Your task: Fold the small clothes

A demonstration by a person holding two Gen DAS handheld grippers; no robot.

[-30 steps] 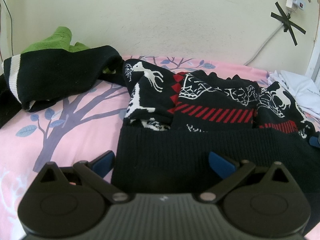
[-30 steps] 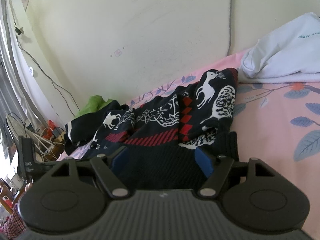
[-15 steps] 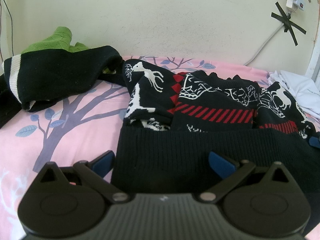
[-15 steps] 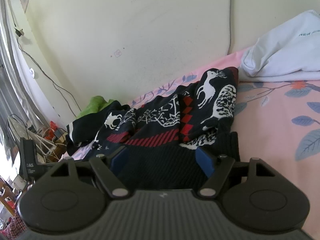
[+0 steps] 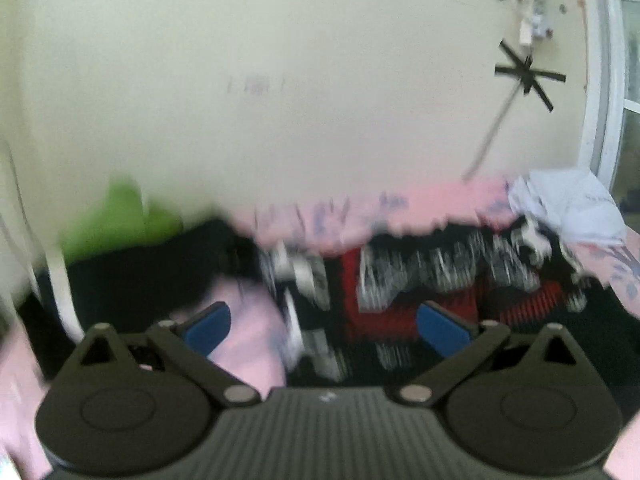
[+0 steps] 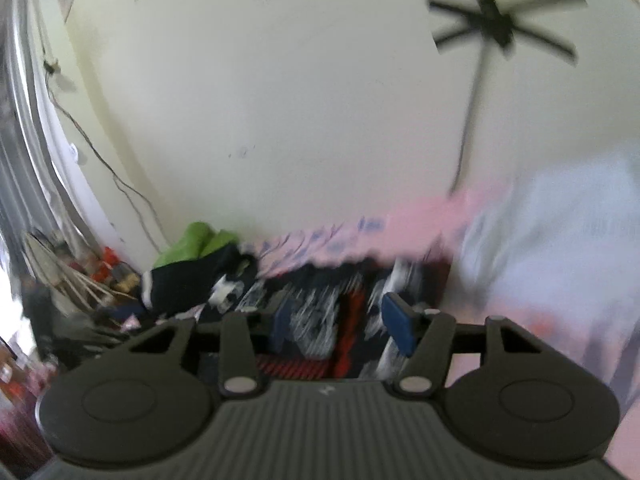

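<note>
**Both grabs look shaky on the reindeer sweater**

Left wrist view: everything is smeared. The left gripper (image 5: 324, 330) stands wide, with nothing pinched. The black patterned sweater (image 5: 440, 276) lies just ahead of it, mostly in front of its right finger, while bare pink sheet (image 5: 248, 344) sits before the left one. If it shuts from here, I reckon it takes a stray fold, or sheet along with knit, and the fold comes out lopsided. A green-and-black garment (image 5: 132, 256) lies further off to its left, near enough to get dragged along.

Right wrist view: the right gripper (image 6: 338, 328) is narrower, its jaws having just been closing, with sweater fabric (image 6: 316, 320) showing between the pads. Through the blur I cannot tell whether they actually bite. A shallow hold on thick knit could slip once the cloth is lifted. The white cloth (image 6: 560, 240) lies close on its right and might be swept aside.
</note>
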